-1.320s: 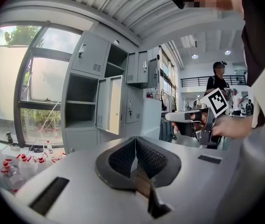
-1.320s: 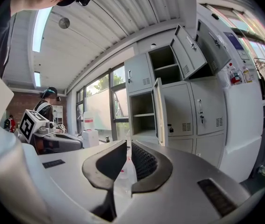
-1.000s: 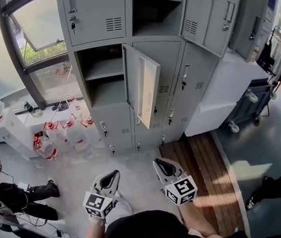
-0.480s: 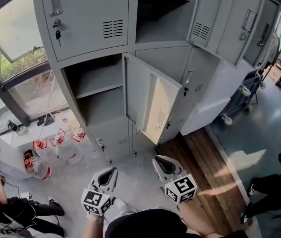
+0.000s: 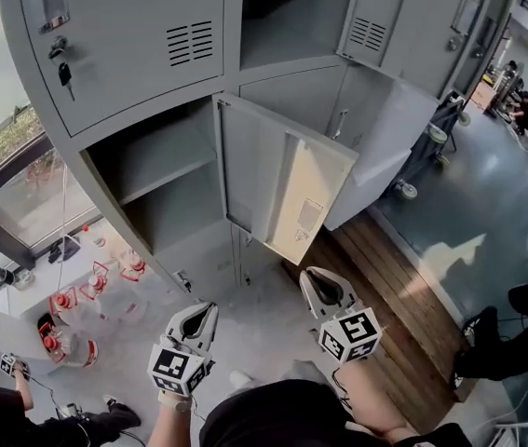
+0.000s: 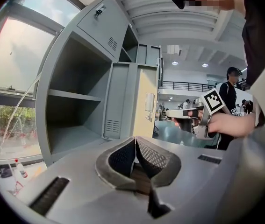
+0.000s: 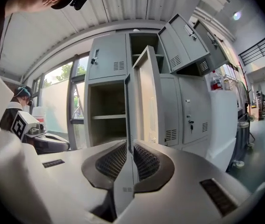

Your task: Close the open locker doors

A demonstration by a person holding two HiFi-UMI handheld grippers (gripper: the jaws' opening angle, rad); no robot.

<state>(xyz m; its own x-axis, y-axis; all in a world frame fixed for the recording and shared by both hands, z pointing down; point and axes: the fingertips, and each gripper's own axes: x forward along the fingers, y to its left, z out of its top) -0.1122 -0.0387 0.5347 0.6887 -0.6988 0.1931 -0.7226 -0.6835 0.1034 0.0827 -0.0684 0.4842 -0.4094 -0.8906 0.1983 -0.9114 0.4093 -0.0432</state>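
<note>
The open locker door (image 5: 287, 189) stands swung out from the middle row of the grey locker bank (image 5: 133, 35), hinged along the right side of its compartment (image 5: 152, 184), which has one shelf across it; higher up and to the right, a second door (image 5: 375, 26) hangs open as well; below, both tools point towards the lockers, well apart from the door; the left gripper (image 5: 206, 313) has its jaws pressed together with nothing between them; the right gripper (image 5: 317, 277) is likewise closed and empty; water bottles (image 5: 68, 310) sit on the floor at the left.
</note>
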